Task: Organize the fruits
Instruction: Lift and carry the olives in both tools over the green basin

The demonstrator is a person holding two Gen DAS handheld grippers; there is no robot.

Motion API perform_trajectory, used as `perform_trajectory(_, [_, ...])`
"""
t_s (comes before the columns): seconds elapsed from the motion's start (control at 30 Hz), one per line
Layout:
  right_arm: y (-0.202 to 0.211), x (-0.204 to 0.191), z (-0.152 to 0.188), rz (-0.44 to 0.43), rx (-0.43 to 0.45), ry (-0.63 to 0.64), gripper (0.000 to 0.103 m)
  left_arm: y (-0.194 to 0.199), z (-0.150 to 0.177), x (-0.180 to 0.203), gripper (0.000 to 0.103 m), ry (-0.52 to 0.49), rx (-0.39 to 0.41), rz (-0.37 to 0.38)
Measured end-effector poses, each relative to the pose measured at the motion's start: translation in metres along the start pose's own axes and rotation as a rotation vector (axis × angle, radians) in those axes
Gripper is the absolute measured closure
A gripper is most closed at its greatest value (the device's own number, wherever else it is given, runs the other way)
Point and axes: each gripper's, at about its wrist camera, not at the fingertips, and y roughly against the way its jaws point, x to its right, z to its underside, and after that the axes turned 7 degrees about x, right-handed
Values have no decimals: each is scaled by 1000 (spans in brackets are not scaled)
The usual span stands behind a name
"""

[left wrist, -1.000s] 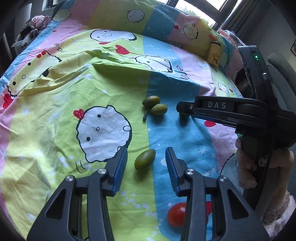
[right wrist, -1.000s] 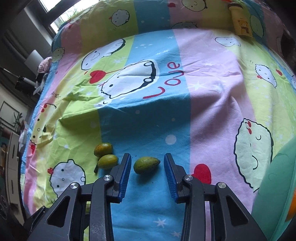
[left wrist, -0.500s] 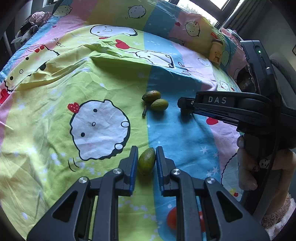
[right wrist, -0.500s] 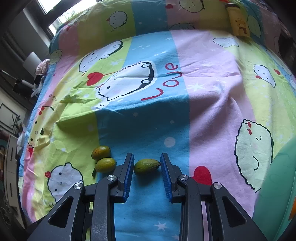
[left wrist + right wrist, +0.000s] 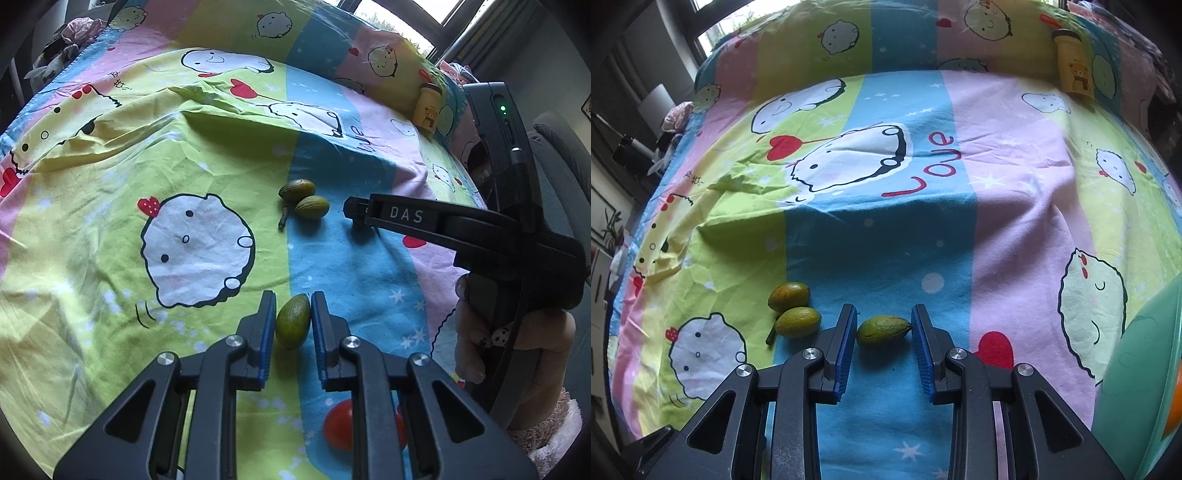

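Several green oval fruits lie on a cartoon-print bedsheet [image 5: 184, 155]. My left gripper [image 5: 293, 300] is shut on one green fruit [image 5: 293, 322], its blue pads pressing both sides while it rests on the sheet. My right gripper [image 5: 884, 311] is shut on another green fruit [image 5: 884, 329], held end to end on the blue stripe. Left of it lie two more green fruits [image 5: 788, 295] [image 5: 798, 322], which the left wrist view shows as the same pair of fruits [image 5: 297, 189] [image 5: 312, 207]. There the right gripper [image 5: 352, 212] appears from the side, with its fruit hidden.
A red tomato [image 5: 340, 430] lies behind my left fingers. A green container [image 5: 1145, 387] stands at the right edge with something orange inside. A yellow bottle [image 5: 1073, 74] leans against the far pillow. A hand [image 5: 476, 332] grips the right tool.
The left jaws closed from wide apart onto the green fruit. The right jaws narrowed until their pads met the ends of their fruit. Neither hand shifted much.
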Motion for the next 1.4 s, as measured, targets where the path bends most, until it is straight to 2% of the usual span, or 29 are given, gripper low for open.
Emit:
perform_trajectory(0.17, [2,1,2,-1,10,-3,72,4,1,2,85,-4,15,1])
perform_trajectory(0.33, [9,9,3,-44,-2,-56,72,15,-1,10,85,-29,52,2])
perform_trajectory(0.57, [50,24,2,-96,72,-106,72,33,-4,32,84,-86,113,20])
perform_trajectory(0.73, [88,45,2,-134,143,-161,72,45,-10,60,84,-146,163,33])
perform_trajectory(0.97, [138,87,6,-124,259,-245,72,53,-18,105,84,-233,205,79])
perform_trajectory(1.4, [182,166,18,-124,364,-413,72,39,-19,193,84,-343,184,220])
